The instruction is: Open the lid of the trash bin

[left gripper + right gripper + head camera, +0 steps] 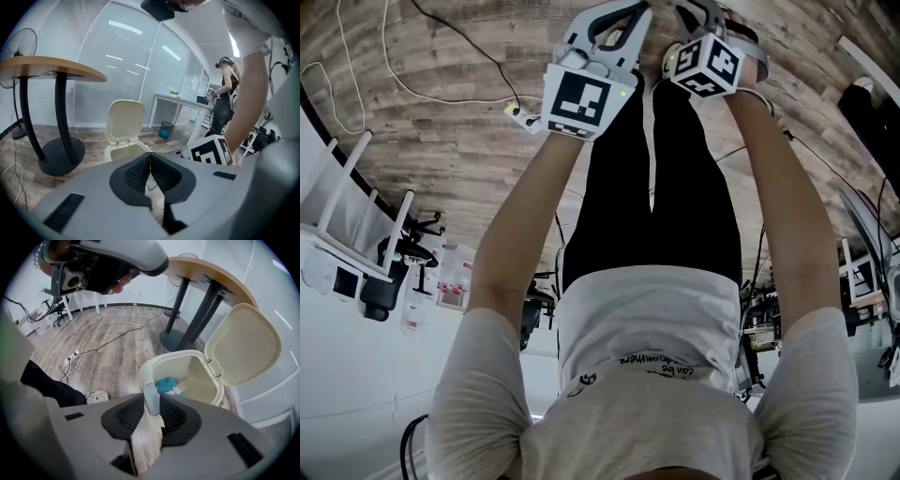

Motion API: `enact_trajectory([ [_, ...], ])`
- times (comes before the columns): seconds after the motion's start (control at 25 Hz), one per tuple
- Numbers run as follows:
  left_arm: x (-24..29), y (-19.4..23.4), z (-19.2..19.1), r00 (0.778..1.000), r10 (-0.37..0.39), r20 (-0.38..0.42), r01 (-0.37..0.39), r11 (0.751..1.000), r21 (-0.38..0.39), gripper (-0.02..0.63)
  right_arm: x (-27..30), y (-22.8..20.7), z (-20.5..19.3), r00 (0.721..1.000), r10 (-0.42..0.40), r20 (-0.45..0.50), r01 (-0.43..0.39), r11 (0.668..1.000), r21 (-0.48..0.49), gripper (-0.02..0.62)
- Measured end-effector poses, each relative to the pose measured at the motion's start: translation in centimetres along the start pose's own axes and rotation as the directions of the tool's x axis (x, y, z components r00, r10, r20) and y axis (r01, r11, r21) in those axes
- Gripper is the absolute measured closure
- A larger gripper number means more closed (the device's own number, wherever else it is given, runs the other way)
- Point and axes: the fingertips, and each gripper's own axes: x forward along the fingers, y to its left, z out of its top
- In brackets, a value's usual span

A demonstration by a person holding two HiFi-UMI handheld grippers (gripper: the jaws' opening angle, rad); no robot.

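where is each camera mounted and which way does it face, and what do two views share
Head view: on the person's head, facing steeply down at the wood-plank floor; shows torso, legs, both outstretched arms.
Left gripper view: on the shut left claw, facing across at the cream plastic trash bin; the right forearm shows.
Right gripper view: on the open right claw, facing down into that bin; a trouser leg shows.
Shared: both gripper views show the bin's raised lid and round wooden table.
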Motion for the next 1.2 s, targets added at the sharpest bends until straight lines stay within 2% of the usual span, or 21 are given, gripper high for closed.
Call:
enact_trajectory([
  [0.36, -0.9, -0.1, 4.2, 0.999, 0.005, 0.035, -0.006, 1.000, 0.021, 0.586, -5.2, -2.7, 1.2, 0.996, -0.028, 0.085, 0.016, 0.990, 0.139, 0.535],
  [0.68, -3.5, -0.4, 9.0, 0.993, 0.047, 0.108, -0.048, 0.999, 0.011, 0.586, -12.2, -5.8, 2.7, 0.979, -0.112, 0.169, 0.054, 0.946, 0.318, 0.560],
  [0.8, -4.4, -1.1, 10.8, 0.992, 0.050, 0.117, -0.051, 0.999, 0.002, 0.586, -15.0, -6.5, 3.4, 0.972, -0.126, 0.196, 0.045, 0.926, 0.374, 0.568],
  [0.96, -5.6, -1.7, 13.3, 0.990, 0.054, 0.131, -0.055, 0.998, 0.005, 0.586, -18.5, -7.3, 5.0, 0.958, -0.147, 0.246, 0.039, 0.917, 0.397, 0.568],
  [1.2, -8.5, -2.7, 17.3, 0.983, 0.072, 0.167, -0.073, 0.997, 0.000, 0.586, -24.2, -7.9, 8.3, 0.925, -0.152, 0.348, -0.022, 0.894, 0.448, 0.588],
])
